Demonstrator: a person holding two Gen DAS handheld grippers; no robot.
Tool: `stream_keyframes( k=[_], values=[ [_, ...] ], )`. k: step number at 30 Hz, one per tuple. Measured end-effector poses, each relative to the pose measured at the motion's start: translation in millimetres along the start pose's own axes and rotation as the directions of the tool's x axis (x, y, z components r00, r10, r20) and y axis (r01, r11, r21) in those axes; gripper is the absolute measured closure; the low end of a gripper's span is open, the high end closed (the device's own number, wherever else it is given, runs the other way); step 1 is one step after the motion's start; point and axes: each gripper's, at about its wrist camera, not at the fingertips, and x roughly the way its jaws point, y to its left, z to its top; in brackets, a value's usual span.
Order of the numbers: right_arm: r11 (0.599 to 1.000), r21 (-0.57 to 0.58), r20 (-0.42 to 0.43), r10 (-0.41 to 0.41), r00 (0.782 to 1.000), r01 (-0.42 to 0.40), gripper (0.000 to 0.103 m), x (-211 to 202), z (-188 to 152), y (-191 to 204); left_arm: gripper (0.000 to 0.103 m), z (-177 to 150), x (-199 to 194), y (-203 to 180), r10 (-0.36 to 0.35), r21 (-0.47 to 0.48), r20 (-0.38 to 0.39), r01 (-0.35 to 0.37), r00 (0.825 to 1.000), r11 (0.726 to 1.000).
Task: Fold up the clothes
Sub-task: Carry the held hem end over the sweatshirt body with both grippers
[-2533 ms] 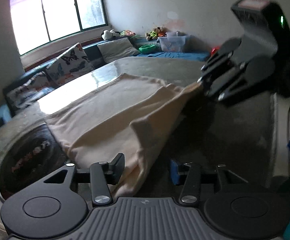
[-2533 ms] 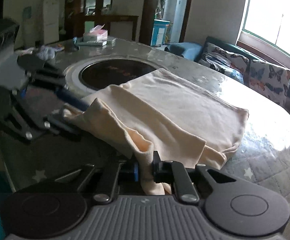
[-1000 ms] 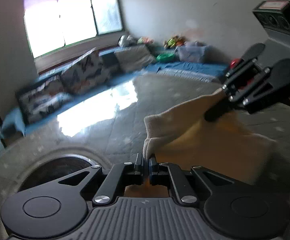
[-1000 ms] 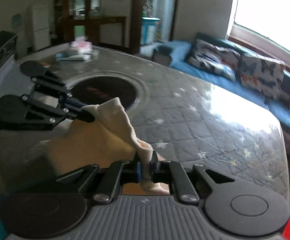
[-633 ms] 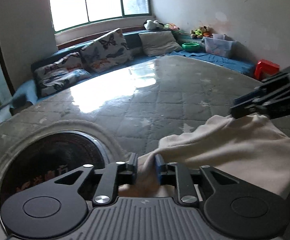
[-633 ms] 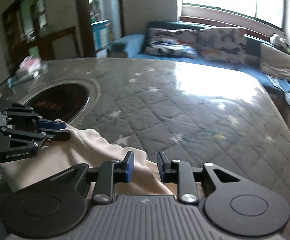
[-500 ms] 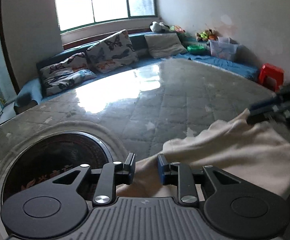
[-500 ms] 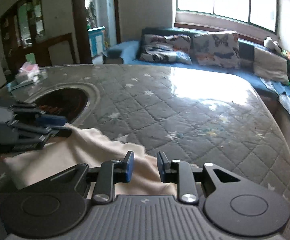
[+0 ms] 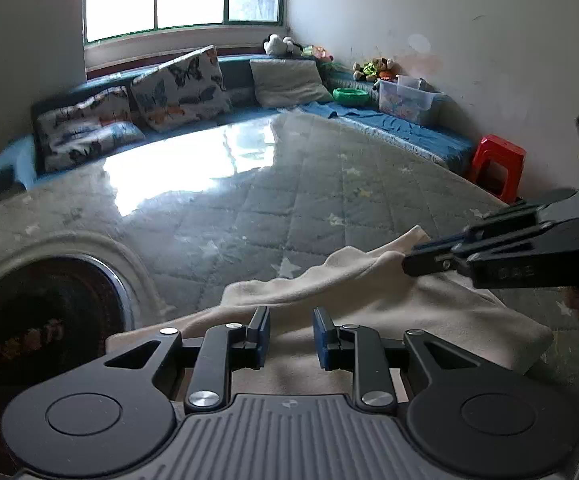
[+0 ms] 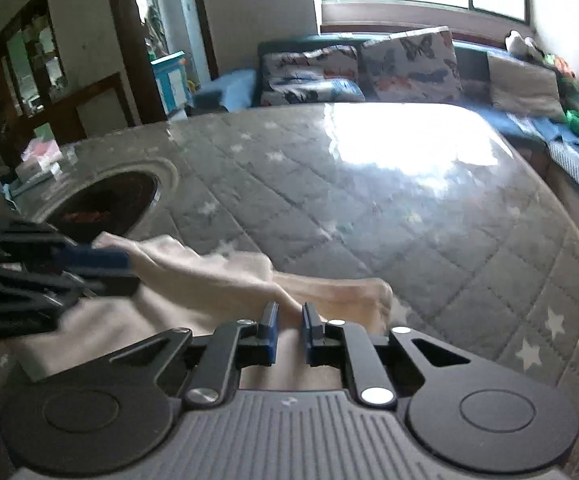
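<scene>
A cream garment (image 9: 369, 296) lies folded on the grey quilted table (image 9: 309, 184), at its near edge. My left gripper (image 9: 287, 336) is open, its jaws apart just above the cloth's near left part. My right gripper (image 10: 289, 330) is open by a narrow gap, with a raised fold of the cream garment (image 10: 217, 284) lying between and in front of its jaws. In the left wrist view the right gripper (image 9: 409, 266) sits at the cloth's far right corner. In the right wrist view the left gripper (image 10: 101, 268) is blurred at the left.
A round dark inset (image 9: 37, 320) with a metal rim sits in the table at the left; it also shows in the right wrist view (image 10: 105, 200). A blue couch with butterfly cushions (image 9: 177, 88) lines the far side. A red stool (image 9: 497, 168) stands by the right wall.
Both grippers carried the held cloth edge over and down toward the near side, then opened and let go. The garment now lies folded in half. The left jaws have spread wider.
</scene>
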Motion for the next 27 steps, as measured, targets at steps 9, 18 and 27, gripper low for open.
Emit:
stream_keyframes(
  k=[9, 18, 27],
  values=[
    [0.998, -0.052, -0.015, 0.037, 0.999, -0.038, 0.093, 24.0, 14.0, 23.4, 0.077, -1.2, 11.0, 8.9, -0.001, -0.062, -0.018, -0.001, 1.0, 0.998],
    [0.996, -0.07, 0.014, 0.05, 0.999, -0.049, 0.091, 0.2, 9.8, 23.3, 0.072, -9.1, -14.9, 7.5, -0.009, -0.1, 0.021, 0.011, 1.0, 0.995],
    [0.988, -0.12, 0.016, 0.097, 0.995, -0.094, 0.087, -56.8, -31.9, 40.1, 0.07, -37.4, -61.4, -19.3, 0.006, -0.045, 0.077, -0.002, 0.997, 0.999]
  ],
)
